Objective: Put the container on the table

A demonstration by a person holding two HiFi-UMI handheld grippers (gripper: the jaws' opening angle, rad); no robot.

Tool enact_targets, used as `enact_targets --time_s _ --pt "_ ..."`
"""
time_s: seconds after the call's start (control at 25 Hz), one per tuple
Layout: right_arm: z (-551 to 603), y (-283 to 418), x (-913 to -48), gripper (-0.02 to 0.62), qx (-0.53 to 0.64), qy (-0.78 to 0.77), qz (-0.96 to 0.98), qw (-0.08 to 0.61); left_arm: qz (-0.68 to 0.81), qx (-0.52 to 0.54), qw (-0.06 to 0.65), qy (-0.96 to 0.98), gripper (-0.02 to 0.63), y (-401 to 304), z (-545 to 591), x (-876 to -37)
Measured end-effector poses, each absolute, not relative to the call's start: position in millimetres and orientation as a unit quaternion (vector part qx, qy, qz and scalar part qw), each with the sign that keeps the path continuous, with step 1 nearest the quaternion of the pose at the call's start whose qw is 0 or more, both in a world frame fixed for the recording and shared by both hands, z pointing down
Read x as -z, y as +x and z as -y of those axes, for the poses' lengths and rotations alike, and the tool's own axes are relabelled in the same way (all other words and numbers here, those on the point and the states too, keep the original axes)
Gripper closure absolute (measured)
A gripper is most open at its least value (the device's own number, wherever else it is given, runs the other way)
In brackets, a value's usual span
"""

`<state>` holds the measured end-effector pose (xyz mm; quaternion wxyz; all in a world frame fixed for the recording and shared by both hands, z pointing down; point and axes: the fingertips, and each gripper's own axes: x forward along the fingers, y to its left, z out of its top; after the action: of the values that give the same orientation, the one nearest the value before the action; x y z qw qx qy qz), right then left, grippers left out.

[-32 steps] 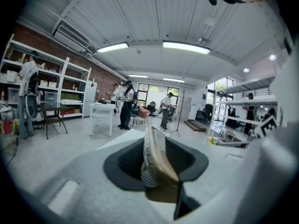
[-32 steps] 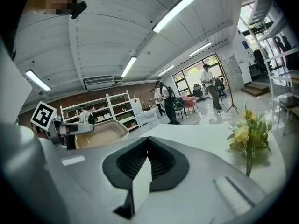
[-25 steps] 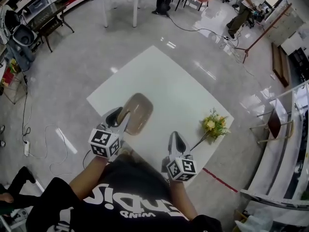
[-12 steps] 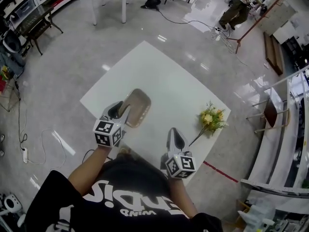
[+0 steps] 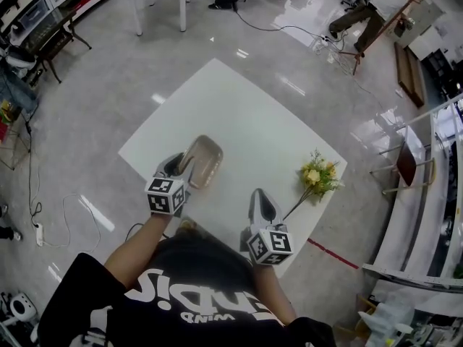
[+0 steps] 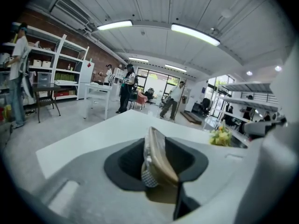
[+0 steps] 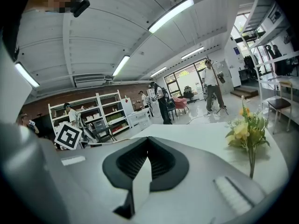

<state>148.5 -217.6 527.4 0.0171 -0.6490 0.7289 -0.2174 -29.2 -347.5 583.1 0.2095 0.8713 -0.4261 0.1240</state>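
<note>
holding, head view: tan oval plastic container clamped at its near rim by left tool, low over the white square table; contact unclear, release pending. long axis points away from the person.
left gripper view: container edge-on between pressing jaws.
right gripper view: right tool jaws together, empty.

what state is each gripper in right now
left gripper: shut on the container
right gripper: shut, nothing between its jaws
</note>
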Motion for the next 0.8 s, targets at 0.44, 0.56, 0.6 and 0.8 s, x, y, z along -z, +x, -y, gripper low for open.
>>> enact_targets --time_s 0.44,0.56,0.6,0.8 --pt "222 147 -531 0.595 0.221 -0.646 -0.730 0.015 0.444 -0.137 0.241 0.852 0.474 -46 344 -613" --pt "223 146 -530 0.595 0.221 -0.645 -0.731 0.016 0.447 -0.144 0.247 0.847 0.479 -50 340 -621" --pt "223 146 -530 0.595 0.223 -0.645 -0.730 0.015 0.449 -0.146 0.250 0.846 0.483 -50 339 -624" --pt "225 145 -531 0.595 0.223 -0.644 -0.731 0.014 0.454 -0.142 0.263 0.839 0.487 -54 337 -632"
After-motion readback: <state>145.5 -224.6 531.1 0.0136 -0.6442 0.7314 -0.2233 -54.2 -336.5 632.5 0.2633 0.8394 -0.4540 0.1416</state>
